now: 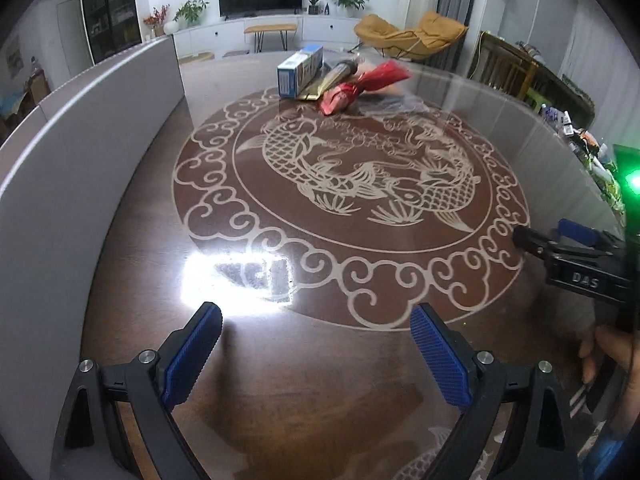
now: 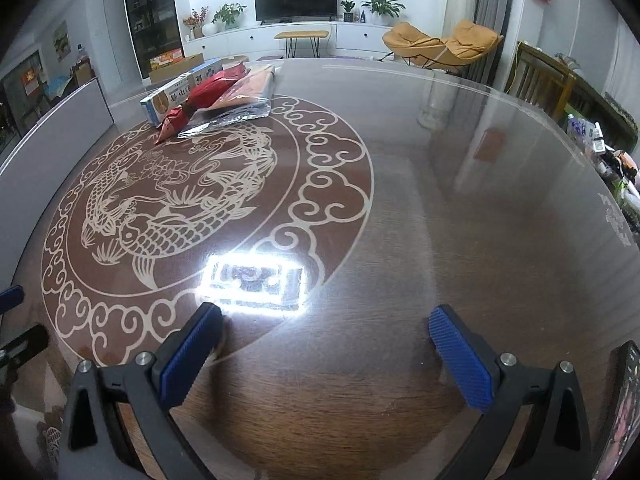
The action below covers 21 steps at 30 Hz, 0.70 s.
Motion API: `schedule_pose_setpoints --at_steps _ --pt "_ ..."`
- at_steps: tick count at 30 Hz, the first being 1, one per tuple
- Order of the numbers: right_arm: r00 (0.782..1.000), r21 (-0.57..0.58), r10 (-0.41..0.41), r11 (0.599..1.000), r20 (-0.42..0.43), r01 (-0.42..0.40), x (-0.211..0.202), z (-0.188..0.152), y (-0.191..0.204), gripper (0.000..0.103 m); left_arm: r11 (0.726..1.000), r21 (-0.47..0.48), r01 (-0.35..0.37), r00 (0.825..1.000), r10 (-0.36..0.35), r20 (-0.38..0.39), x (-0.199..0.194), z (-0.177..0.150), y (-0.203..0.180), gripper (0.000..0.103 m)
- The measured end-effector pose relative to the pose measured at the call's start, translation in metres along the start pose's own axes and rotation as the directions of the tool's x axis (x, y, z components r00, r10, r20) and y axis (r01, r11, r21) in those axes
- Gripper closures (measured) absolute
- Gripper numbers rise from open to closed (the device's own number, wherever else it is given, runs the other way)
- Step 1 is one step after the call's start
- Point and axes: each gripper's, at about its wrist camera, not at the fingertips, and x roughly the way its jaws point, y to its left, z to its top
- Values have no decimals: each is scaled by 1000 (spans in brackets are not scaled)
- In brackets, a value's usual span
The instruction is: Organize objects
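Note:
A pile of objects lies at the far side of the round table: a blue and white box (image 1: 301,70) (image 2: 176,96), a red wrapped packet (image 1: 360,86) (image 2: 192,106), a gold-brown packet (image 1: 334,76) and a clear plastic bag with an orange item (image 2: 248,92). My left gripper (image 1: 316,324) is open and empty, low over the near table. My right gripper (image 2: 326,328) is open and empty too, far from the pile. The right gripper also shows in the left wrist view (image 1: 560,240), at the right edge.
The brown table (image 1: 320,380) has a glass top with a carp pattern (image 1: 360,176) and a bright lamp glare. A grey panel (image 1: 72,168) stands along the left edge. A phone-like dark object (image 2: 624,408) lies at the right edge. Clutter (image 1: 592,148) sits beyond the table's right side.

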Motion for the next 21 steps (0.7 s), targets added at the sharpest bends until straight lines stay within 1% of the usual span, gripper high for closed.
schedule_pose_setpoints --at_steps 2,7,8,10,21 --pt "1000 1 1 1000 0 -1 0 0 0 0 1000 1 -5 1000 5 -16 5 1 0 7" --pt "1000 1 0 1000 0 0 0 0 0 0 999 31 -36 999 36 -12 12 3 -5 7" --pt "1000 1 0 1000 0 0 0 0 0 0 998 43 -41 999 42 -11 13 3 -6 4" --pt "1000 1 0 1000 0 0 0 0 0 0 998 44 -41 999 42 -20 15 3 -7 0" --pt "1000 1 0 1000 0 0 0 0 0 0 998 49 -39 999 39 3 14 1 -5 0"
